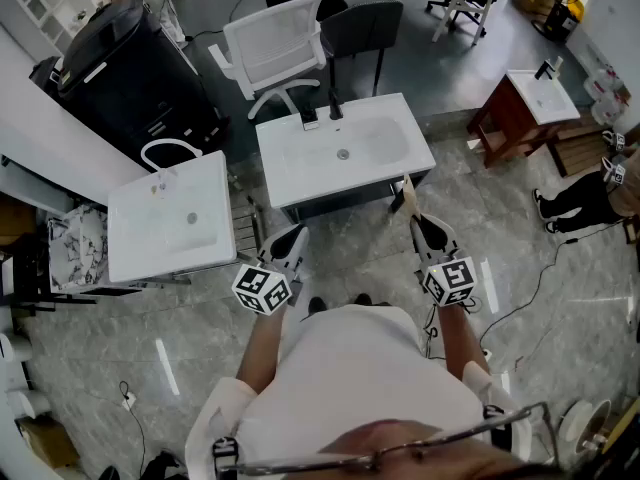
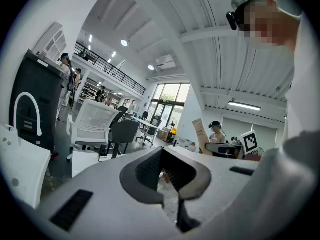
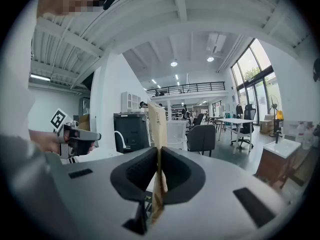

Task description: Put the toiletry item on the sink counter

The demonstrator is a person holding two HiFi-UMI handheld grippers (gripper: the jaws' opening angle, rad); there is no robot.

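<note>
Tan packet [image 3: 157, 129]: the toiletry item, flat and paper-like. It stands on edge between my right fingers with its top rising well above them, and it is not yet on the sink.
Right gripper [image 3: 159, 171]: the fingers are clenched on the packet's lower part, one pad on each broad face. I judge that holding it low leaves the free end clear to lead onto the surface.
Left gripper [image 2: 164, 171]: the fingers are released with a narrow gap between the pads, and only floor shows through it. It is held level beside the right one, spare for now.
Sink table [image 1: 290, 168]: white, with a basin and a dark faucet [image 1: 335, 108] at the back. It sits straight ahead, just beyond both grippers, and its flat rim beside the basin looks like the natural landing spot.
Packet in the head view [image 1: 407, 193]: it points from the right gripper [image 1: 430, 233] toward the table's front right corner. It is near that corner, though whether it is over it I cannot tell.
Head view only: it gives the layout, with a second sink [image 1: 165, 218] to the left, a white chair [image 1: 275, 48] behind, and the left gripper [image 1: 287, 243] level with the right. The pads are too small to read there.
Right gripper view only: the pinch itself, edge-on.
Left gripper view only: the packet's broad face from the side [image 2: 200, 134].
</note>
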